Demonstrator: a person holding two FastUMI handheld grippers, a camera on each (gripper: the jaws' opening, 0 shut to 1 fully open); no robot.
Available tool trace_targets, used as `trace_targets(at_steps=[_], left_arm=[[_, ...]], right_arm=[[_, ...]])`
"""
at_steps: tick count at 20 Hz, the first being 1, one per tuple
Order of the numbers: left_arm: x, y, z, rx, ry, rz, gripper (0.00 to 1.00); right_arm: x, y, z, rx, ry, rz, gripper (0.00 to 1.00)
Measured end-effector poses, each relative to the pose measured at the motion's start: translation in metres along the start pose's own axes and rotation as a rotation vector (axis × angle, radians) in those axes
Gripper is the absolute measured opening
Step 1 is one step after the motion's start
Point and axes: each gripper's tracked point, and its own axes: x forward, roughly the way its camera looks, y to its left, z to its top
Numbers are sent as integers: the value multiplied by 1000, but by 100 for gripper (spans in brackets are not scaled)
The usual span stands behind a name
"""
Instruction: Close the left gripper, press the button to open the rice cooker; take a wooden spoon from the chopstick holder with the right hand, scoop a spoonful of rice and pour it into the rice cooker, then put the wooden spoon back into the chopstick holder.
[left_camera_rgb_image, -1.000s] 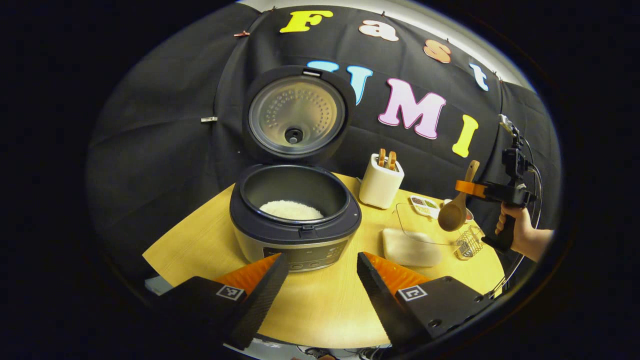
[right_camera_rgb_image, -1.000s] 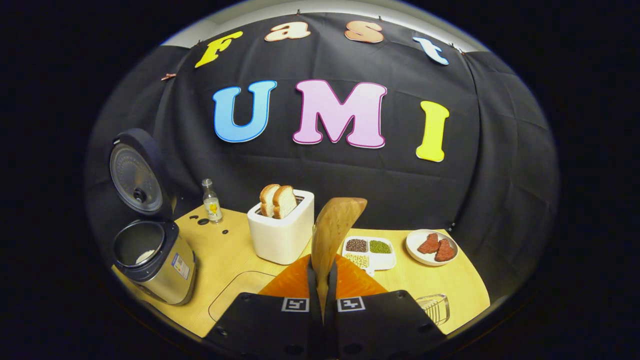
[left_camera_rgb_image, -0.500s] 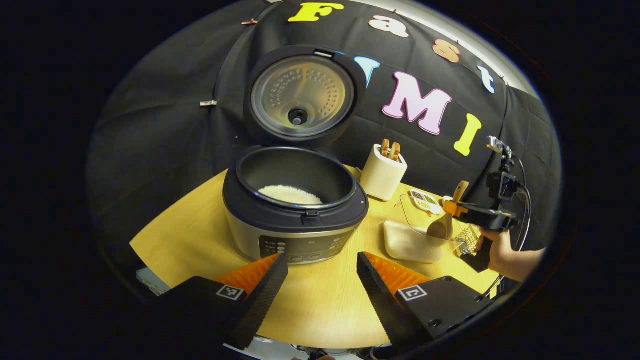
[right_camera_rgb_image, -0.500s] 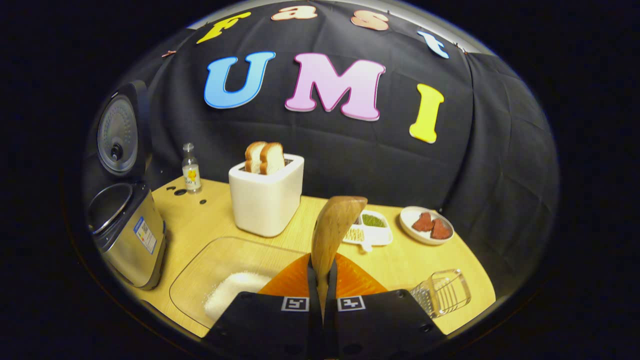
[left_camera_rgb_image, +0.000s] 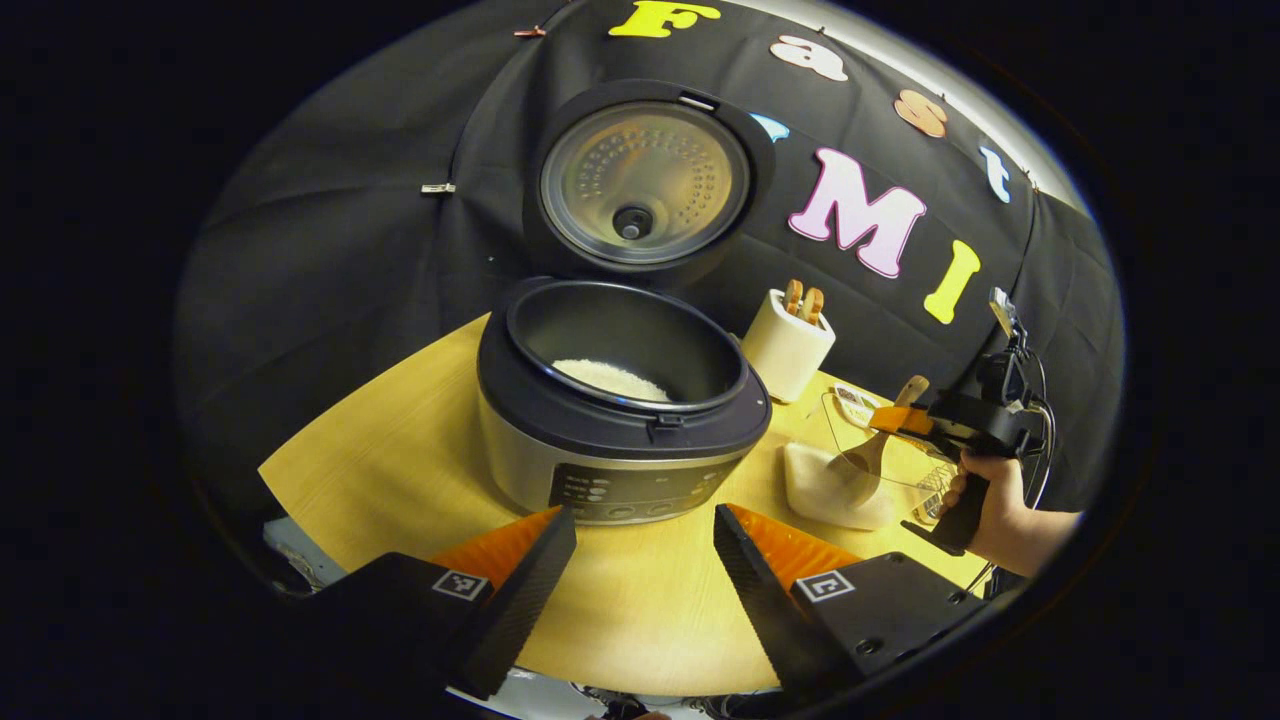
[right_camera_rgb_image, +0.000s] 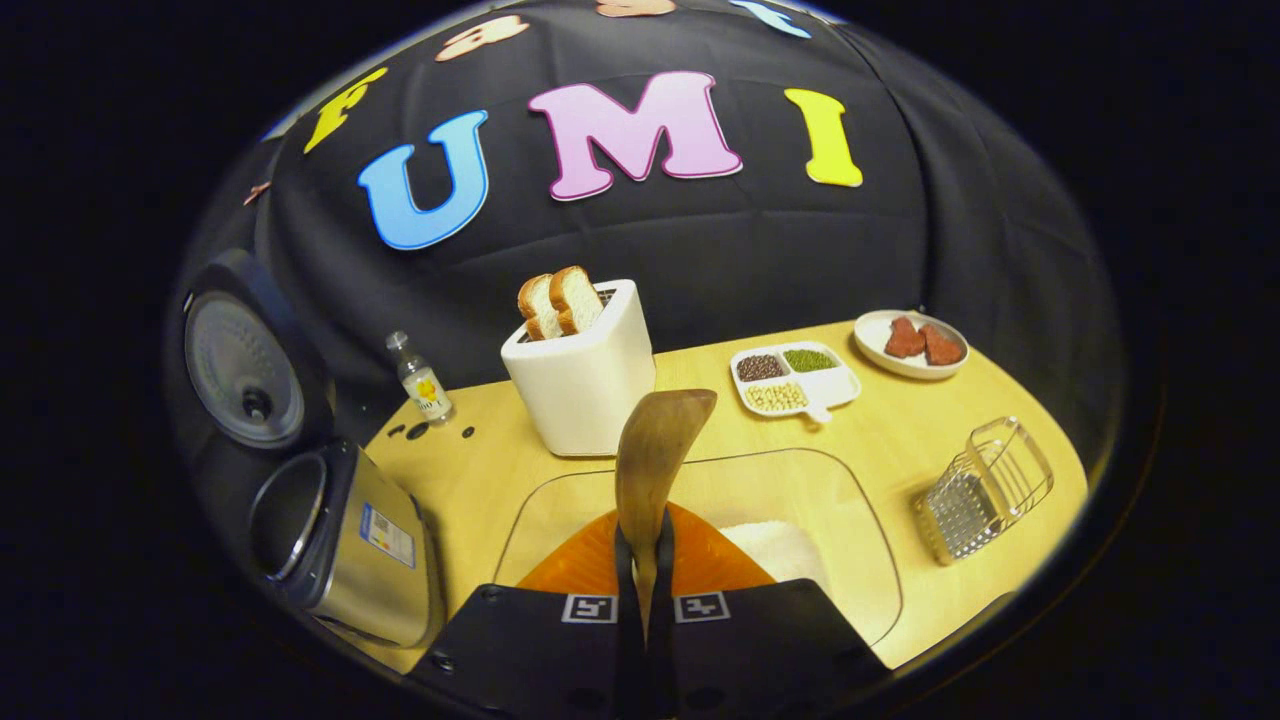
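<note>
The rice cooker (left_camera_rgb_image: 620, 420) stands open on the wooden bench (left_camera_rgb_image: 400, 470), its round lid (left_camera_rgb_image: 645, 180) tipped up and back against the black cloth wall. A low white mound of rice (left_camera_rgb_image: 610, 378) lies at the bottom of its dark inner pot. The left gripper (left_camera_rgb_image: 640, 575) hangs in front of the cooker's control panel with its jaws spread wide and nothing between them.

To the cooker's right a hand (left_camera_rgb_image: 995, 500) holds the right gripper (left_camera_rgb_image: 890, 420) over a clear glass dish (right_camera_rgb_image: 860, 540) that has a heap of rice (right_camera_rgb_image: 775, 550) in it. The jaws of that gripper are pinching the handle of the wooden spoon (right_camera_rgb_image: 650, 460); in the left gripper view the spoon (left_camera_rgb_image: 868, 462) tilts downward so that its bowl reaches the white heap in the dish, though whether it digs in or only touches I cannot tell.

The wire chopstick holder (right_camera_rgb_image: 985, 490) sits on the bench just to the right of the dish. Behind the dish stands a white toaster (right_camera_rgb_image: 580, 375) with two slices of bread sticking out of its top. Right of the toaster lie a divided tray of beans (right_camera_rgb_image: 795, 378) and a small plate (right_camera_rgb_image: 885, 360) with reddish pieces on it. A small bottle (right_camera_rgb_image: 420, 380) stands between the toaster and the cooker.
</note>
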Motion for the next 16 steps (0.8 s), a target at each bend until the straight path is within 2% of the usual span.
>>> trace_targets(at_steps=[3, 8, 16], left_arm=[[-2, 7, 2, 0, -10, 7, 97], [-7, 10, -5, -4, 8, 17, 96], [-10, 0, -2, 17, -3, 6, 96]], right_arm=[[2, 13, -2, 145, 50, 23, 6], [0, 14, -1, 254, 91, 45, 6], [-19, -28, 10, 568, 85, 65, 6]])
